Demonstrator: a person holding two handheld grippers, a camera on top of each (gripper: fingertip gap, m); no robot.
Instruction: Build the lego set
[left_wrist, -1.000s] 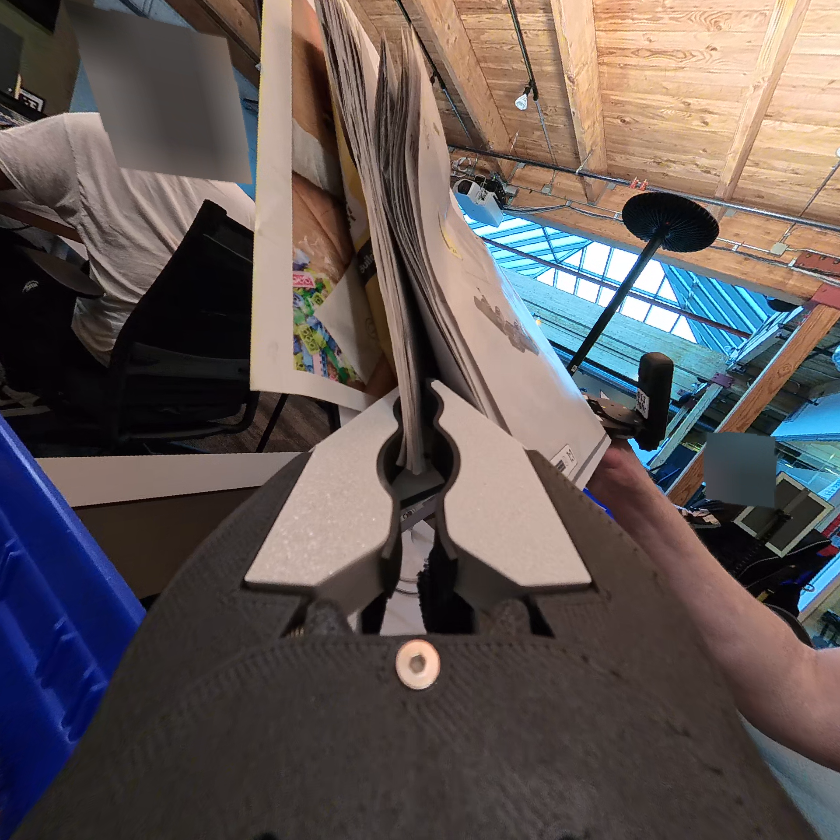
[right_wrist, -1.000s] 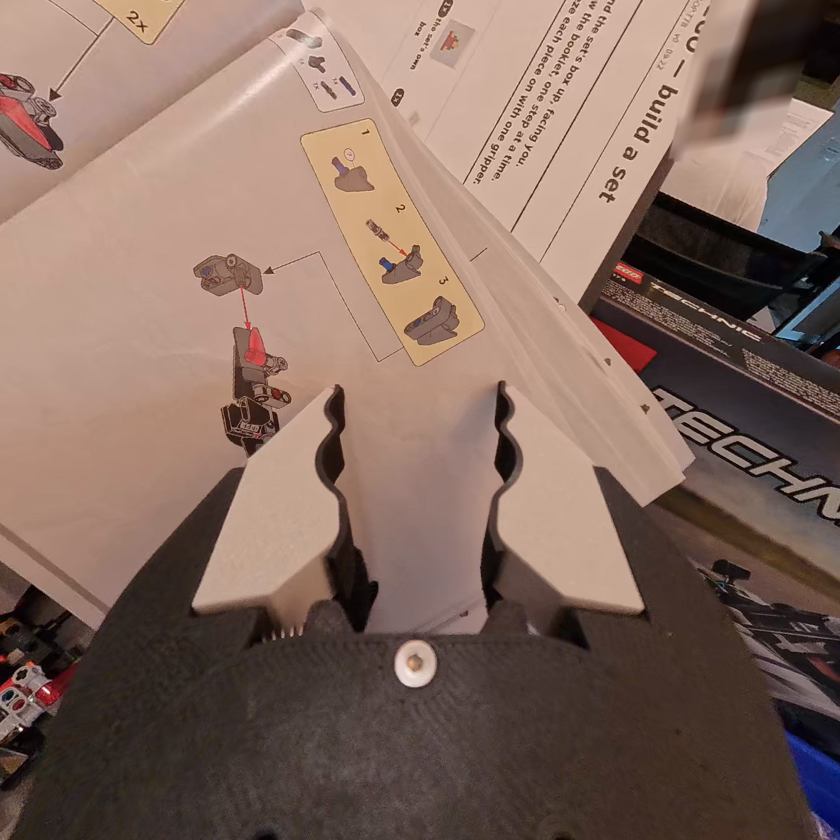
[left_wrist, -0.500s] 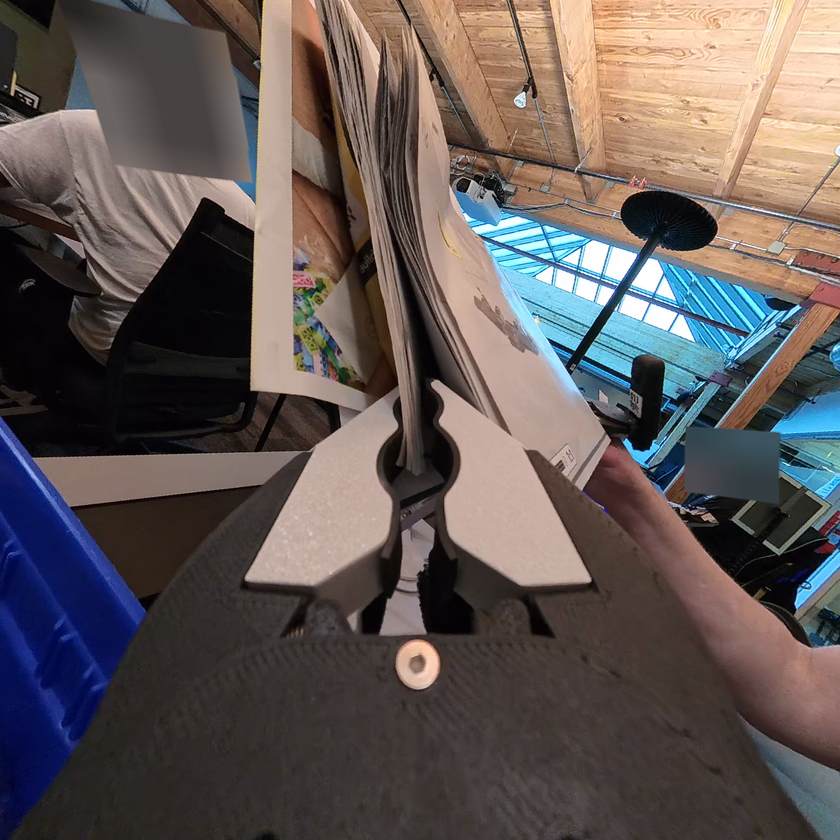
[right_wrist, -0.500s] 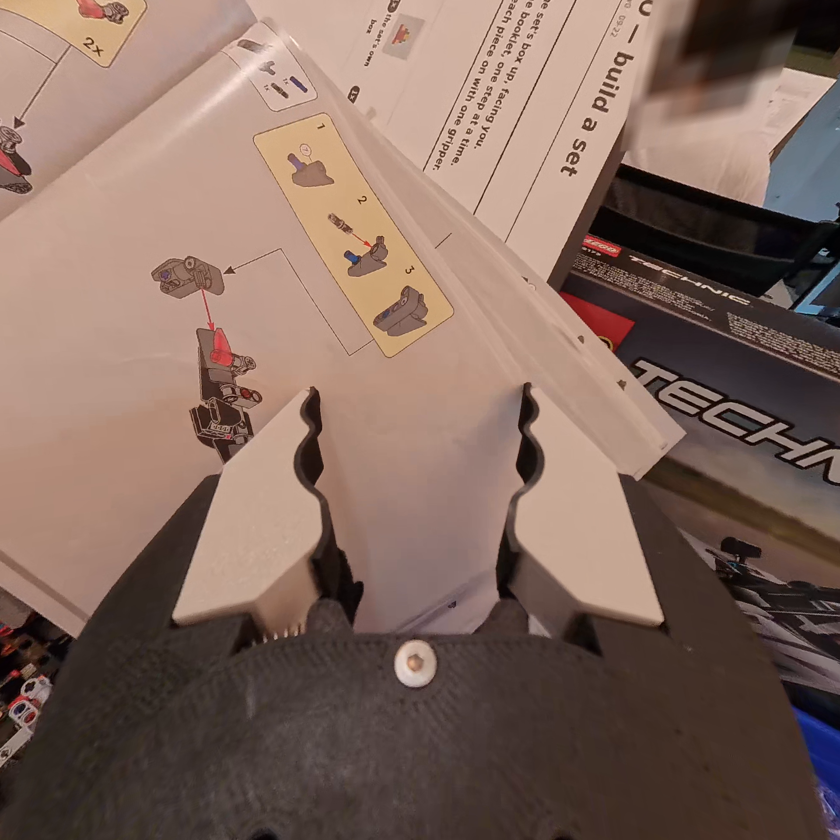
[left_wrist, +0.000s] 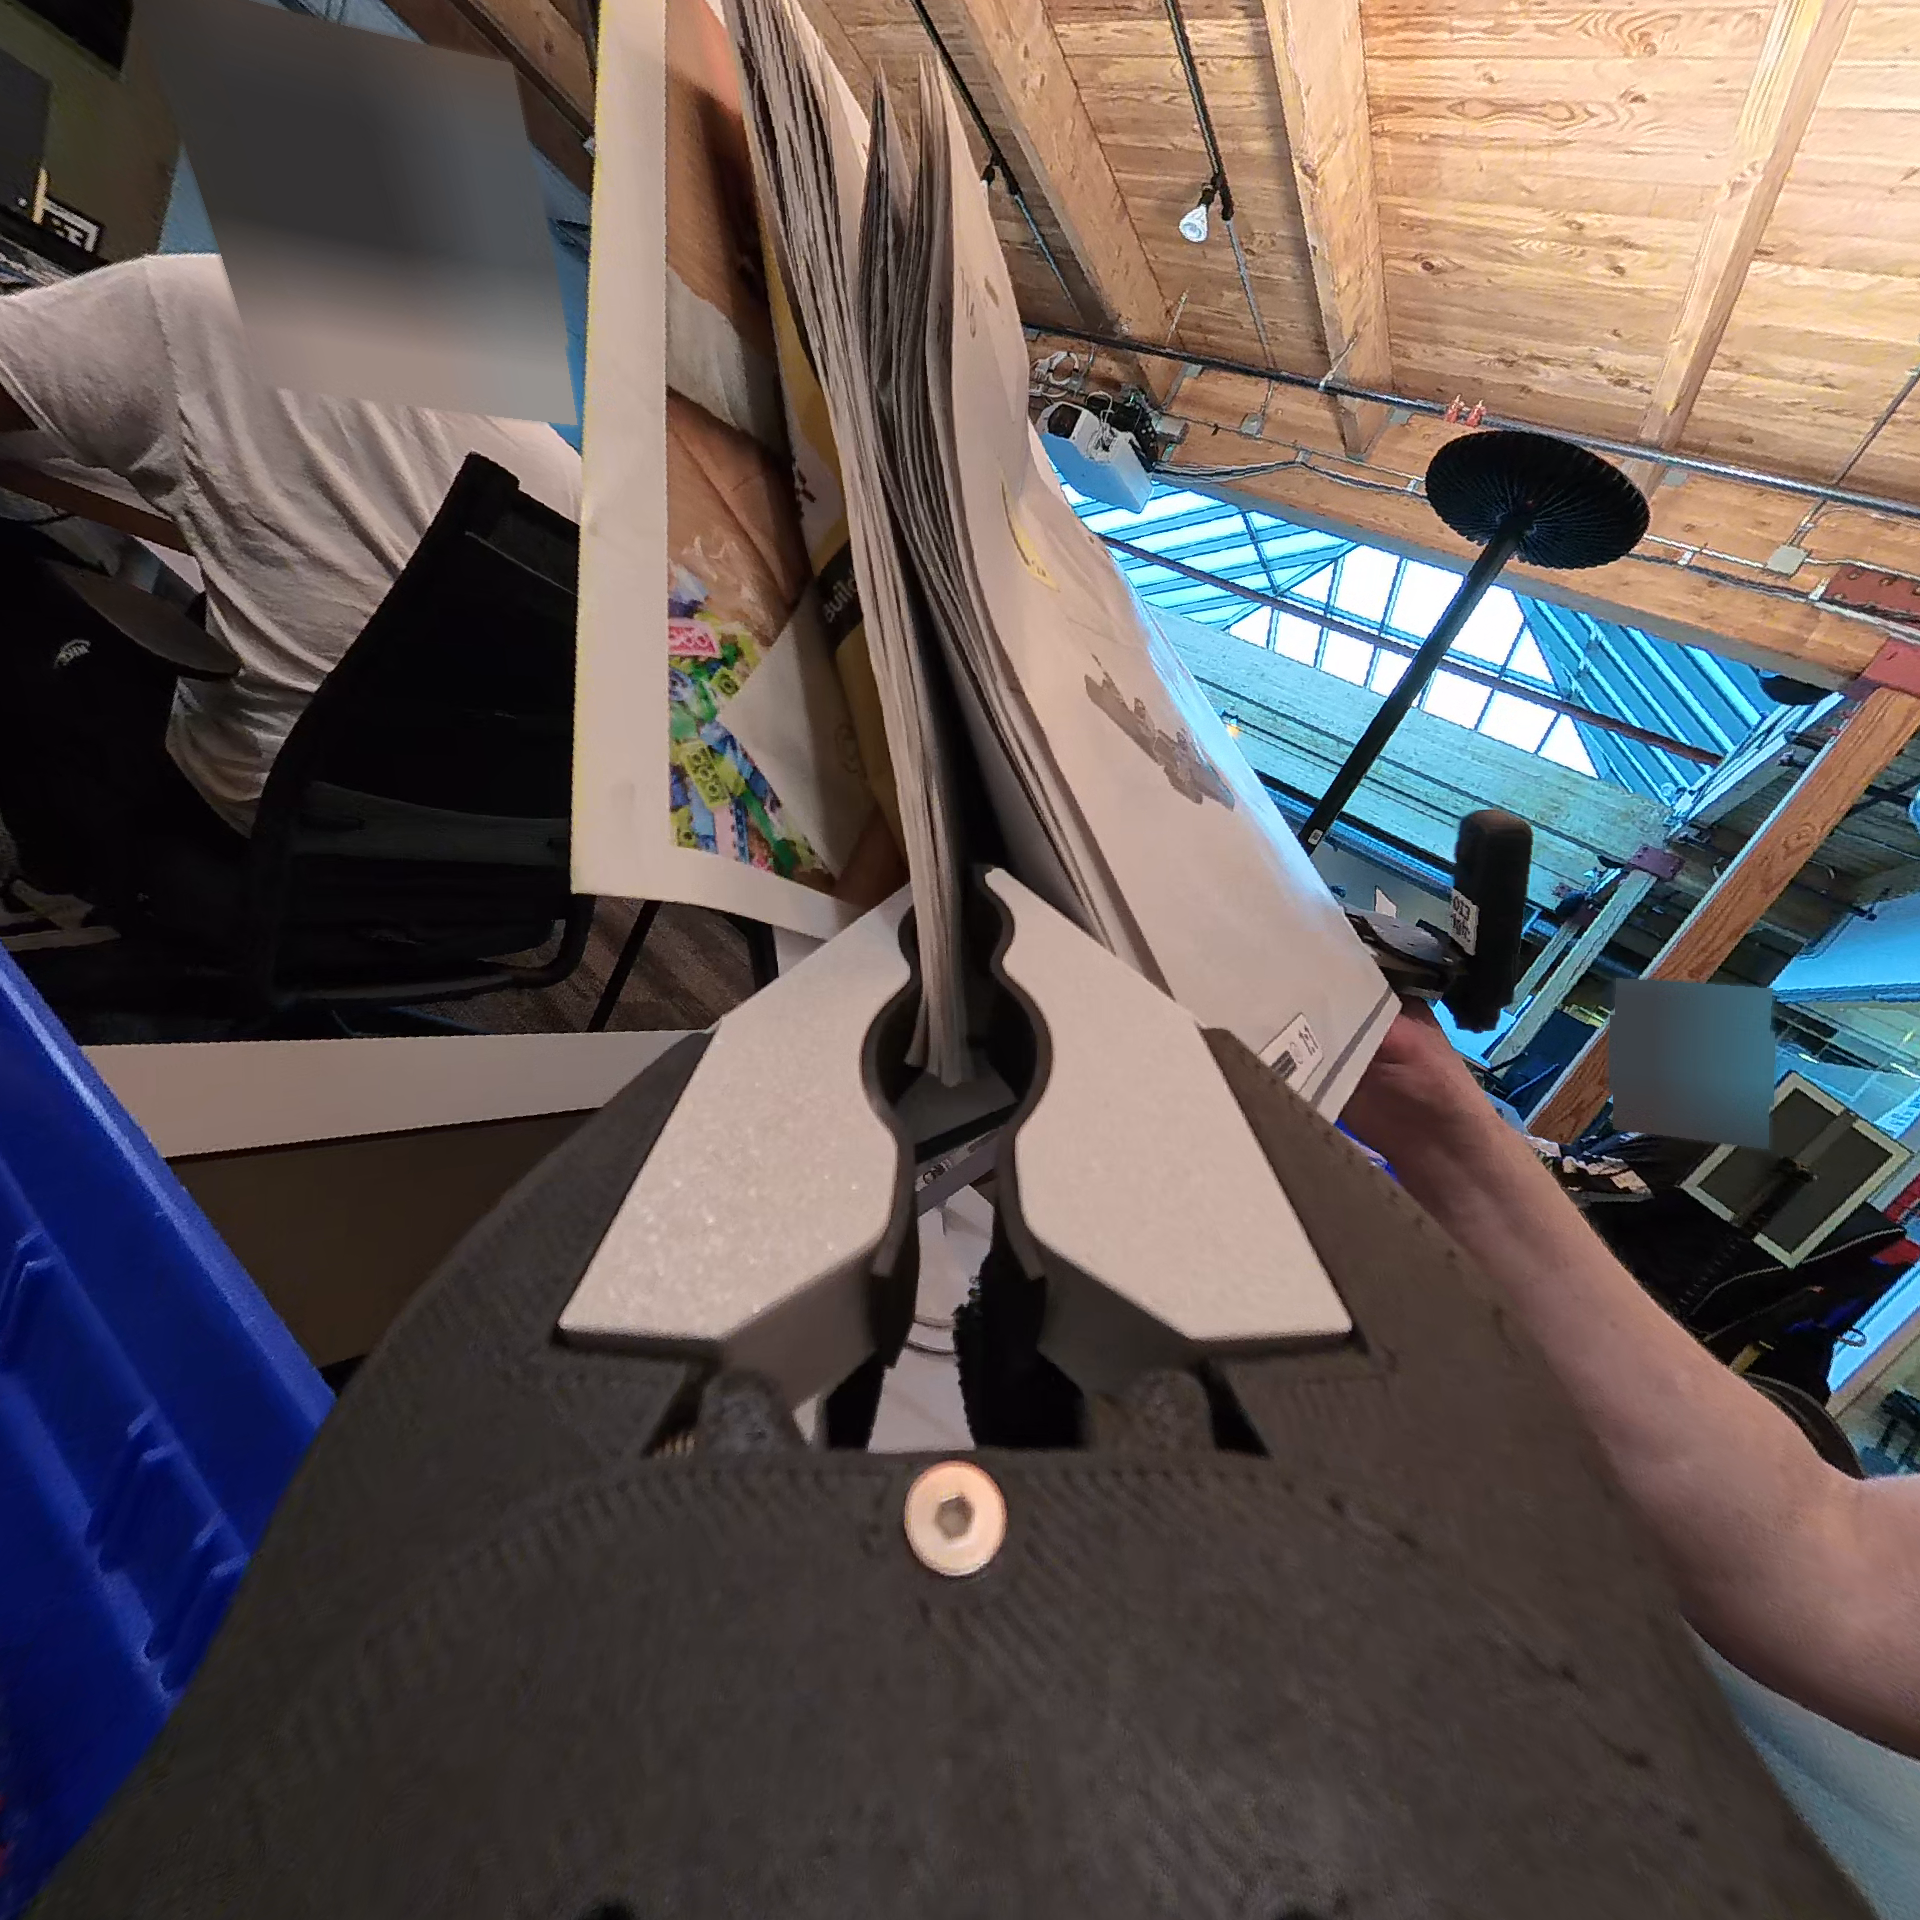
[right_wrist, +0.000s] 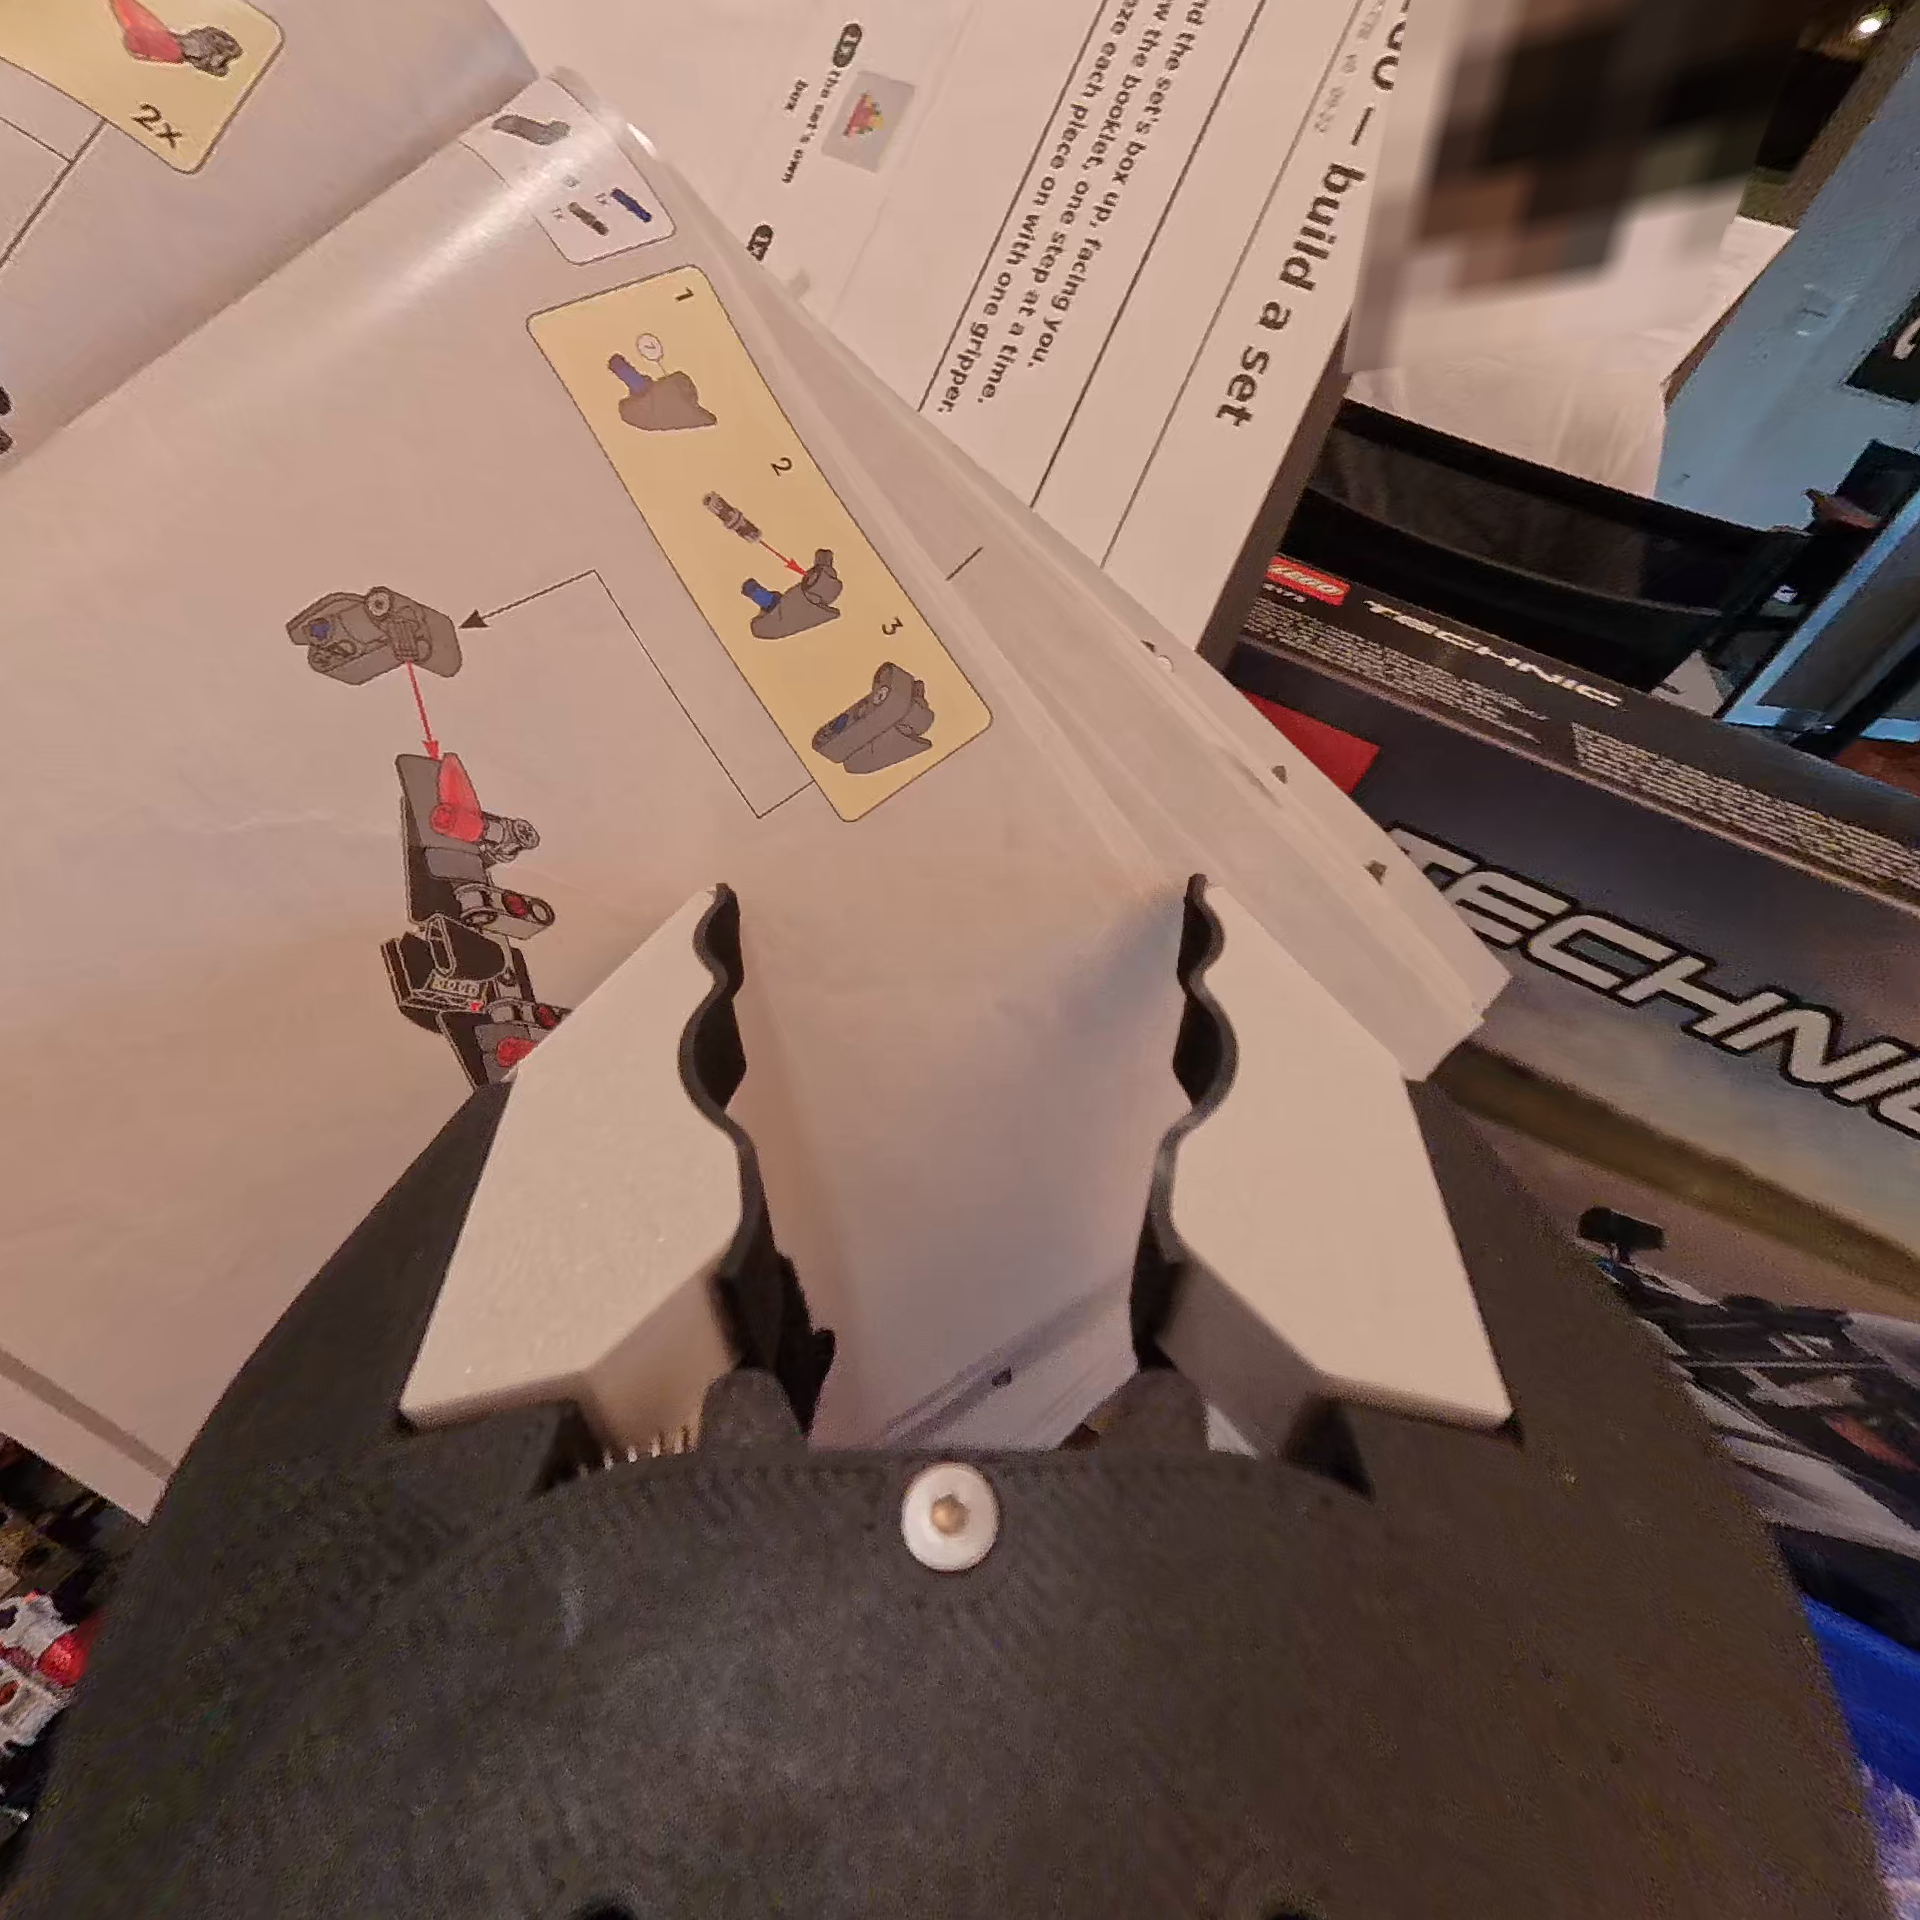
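The left gripper (left_wrist: 951, 914) was clamped on the bottom edge of the instruction booklet (left_wrist: 1049, 665), holding it upright with its pages fanned loose above. The right gripper (right_wrist: 956, 914) stood wide open against the facing page (right_wrist: 312, 790), gripping nothing. Just beyond lay the set's black box (right_wrist: 1621, 831), and a few loose parts (right_wrist: 42, 1652) sat low at the left. I judged the thin pinch risky: a push from the open fingers could have torn or slipped the pages.

Pale grey wavy-edged fingers (left_wrist: 727, 1143) are showing on each gripper, a silver screw (left_wrist: 954, 1522) sitting behind them in textured black housing (right_wrist: 935, 1714).
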